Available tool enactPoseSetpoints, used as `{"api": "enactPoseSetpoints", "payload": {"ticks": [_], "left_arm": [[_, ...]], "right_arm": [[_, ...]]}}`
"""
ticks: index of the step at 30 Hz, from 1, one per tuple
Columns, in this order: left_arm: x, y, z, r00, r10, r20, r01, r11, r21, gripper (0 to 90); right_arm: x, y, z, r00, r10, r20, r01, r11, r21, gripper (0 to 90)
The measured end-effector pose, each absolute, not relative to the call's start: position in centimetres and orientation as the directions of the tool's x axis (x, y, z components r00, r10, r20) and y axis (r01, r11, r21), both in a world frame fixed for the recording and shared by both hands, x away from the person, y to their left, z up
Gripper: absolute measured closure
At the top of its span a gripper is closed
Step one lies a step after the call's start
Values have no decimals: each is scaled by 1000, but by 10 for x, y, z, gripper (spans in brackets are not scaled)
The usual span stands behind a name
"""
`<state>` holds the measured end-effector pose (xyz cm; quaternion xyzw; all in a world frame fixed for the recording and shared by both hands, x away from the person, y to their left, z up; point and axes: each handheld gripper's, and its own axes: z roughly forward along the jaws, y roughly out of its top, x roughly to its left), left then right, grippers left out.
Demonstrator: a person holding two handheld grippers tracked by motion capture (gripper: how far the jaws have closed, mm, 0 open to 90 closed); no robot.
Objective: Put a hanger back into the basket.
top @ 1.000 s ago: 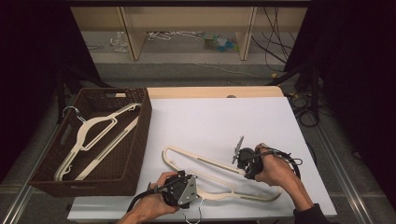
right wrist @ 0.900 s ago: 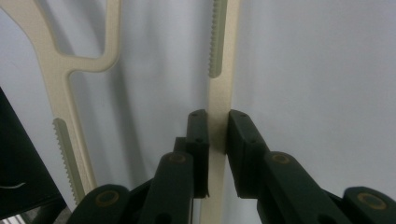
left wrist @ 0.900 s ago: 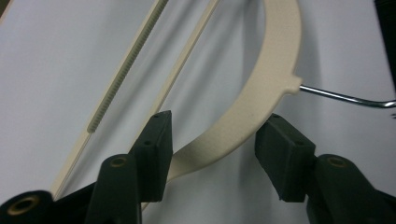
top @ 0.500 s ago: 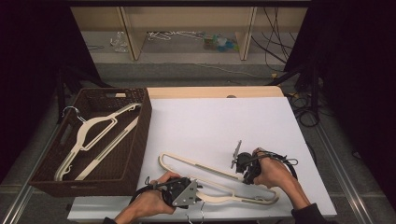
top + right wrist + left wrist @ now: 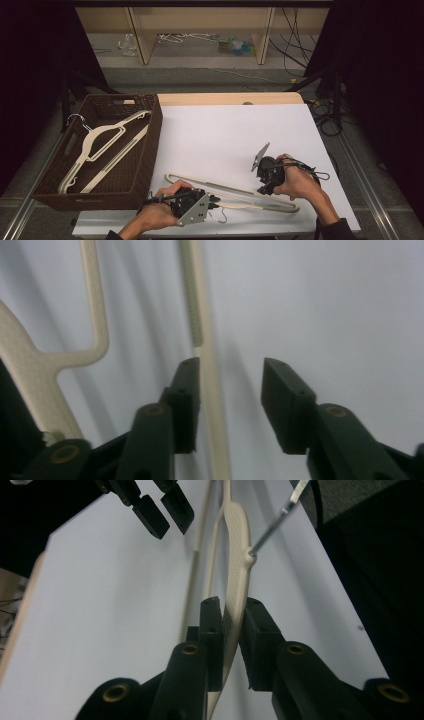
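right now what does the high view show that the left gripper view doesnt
High view alone: the brown basket at the table's left with another cream hanger lying in it, both of the person's hands, and the shelf behind the table.

Left gripper view alone: the left gripper up close, its jaws having just closed onto the cream hanger on the table, pads pressing its flat shoulder below the metal hook.

Both: that hanger, the white tabletop, and the right gripper, jaws apart.
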<state>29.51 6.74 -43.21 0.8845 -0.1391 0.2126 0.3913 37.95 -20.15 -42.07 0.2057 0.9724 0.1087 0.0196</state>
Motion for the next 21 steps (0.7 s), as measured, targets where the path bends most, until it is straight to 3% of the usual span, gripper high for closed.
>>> {"api": "enactPoseSetpoints", "payload": {"ticks": [5, 14, 21], "left_arm": [[296, 70, -419, 865, -51, 499, -402, -665, 630, 856], [302, 76, -411, 898, 56, 436, -290, -671, 683, 858], [307, 86, -396, 924, 258, 282, -57, -637, 769, 858]], "right_arm": [[374, -214, -389, -890, 452, -61, 403, 842, 358, 451], [372, -227, -363, -839, 535, -102, 424, 759, 494, 397], [371, -247, -346, -790, 601, -124, 448, 702, 554, 389]]}}
